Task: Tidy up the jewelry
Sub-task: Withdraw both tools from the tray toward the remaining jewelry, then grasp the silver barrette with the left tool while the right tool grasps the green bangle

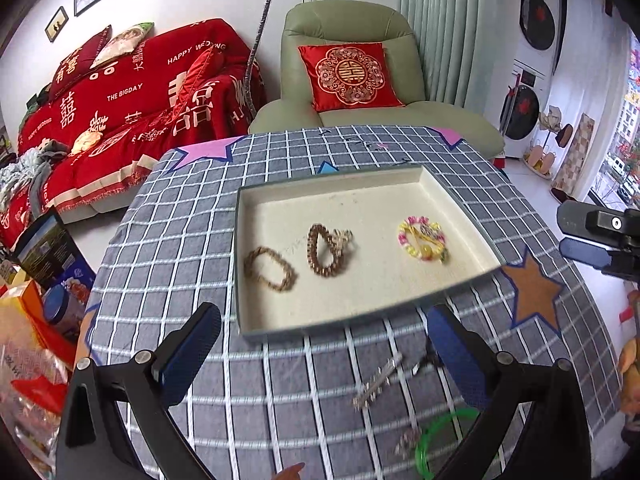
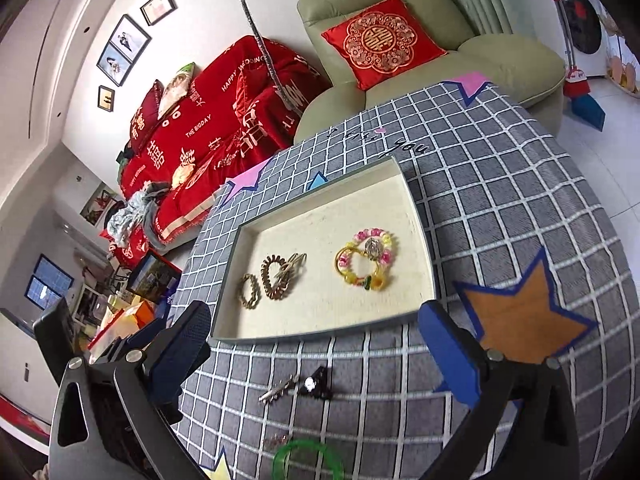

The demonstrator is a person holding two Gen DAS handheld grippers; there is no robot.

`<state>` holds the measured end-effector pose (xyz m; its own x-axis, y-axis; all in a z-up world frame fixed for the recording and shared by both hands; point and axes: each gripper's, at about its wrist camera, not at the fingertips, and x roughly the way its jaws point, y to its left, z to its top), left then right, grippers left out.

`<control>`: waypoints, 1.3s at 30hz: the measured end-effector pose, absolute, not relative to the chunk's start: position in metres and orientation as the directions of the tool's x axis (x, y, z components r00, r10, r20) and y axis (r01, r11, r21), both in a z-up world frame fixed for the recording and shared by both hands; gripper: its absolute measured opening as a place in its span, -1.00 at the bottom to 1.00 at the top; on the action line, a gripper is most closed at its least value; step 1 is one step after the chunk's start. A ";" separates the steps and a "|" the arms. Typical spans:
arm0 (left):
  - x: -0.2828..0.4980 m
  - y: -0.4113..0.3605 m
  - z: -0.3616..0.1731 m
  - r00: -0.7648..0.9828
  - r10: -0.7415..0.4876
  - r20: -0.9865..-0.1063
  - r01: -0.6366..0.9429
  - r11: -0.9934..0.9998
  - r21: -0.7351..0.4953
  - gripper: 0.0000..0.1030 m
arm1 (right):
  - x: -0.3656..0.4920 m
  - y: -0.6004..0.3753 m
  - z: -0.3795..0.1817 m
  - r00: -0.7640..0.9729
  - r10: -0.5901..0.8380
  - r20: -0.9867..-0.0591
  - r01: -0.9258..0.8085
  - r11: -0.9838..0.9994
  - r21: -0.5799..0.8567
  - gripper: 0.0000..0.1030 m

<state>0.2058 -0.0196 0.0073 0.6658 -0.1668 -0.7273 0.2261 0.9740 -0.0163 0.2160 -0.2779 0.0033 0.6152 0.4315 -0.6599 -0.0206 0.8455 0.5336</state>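
The tablecloth point(image 1: 168, 240) is grey with a white grid, patched with a pink star point(image 1: 204, 152) and an orange-brown star point(image 1: 534, 292) edged in blue, and the tray point(image 1: 256, 330) on it has a cream inside and a grey-green rim. In the tray lie a gold chain bracelet point(image 1: 270, 270), a brown-gold bracelet point(image 1: 322, 250) and a bead bracelet point(image 1: 422, 238) of pink, yellow and white, while on the cloth sit a silvery hair clip point(image 1: 376, 384) and a bright green bangle point(image 1: 440, 440). The gripper pads point(image 2: 186, 344) are dark blue on black frames, the sofa cover point(image 1: 132, 108) is red with white lettering, and the pale green armchair point(image 1: 348, 24) carries a red cushion point(image 1: 348, 76) with a gold medallion.
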 end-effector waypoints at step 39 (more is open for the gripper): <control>0.116 0.027 -0.078 0.555 -0.105 -0.825 0.191 0.982 0.004 1.00 | 0.108 -0.222 -0.059 0.450 0.236 -0.861 -0.043 0.969 0.243 1.00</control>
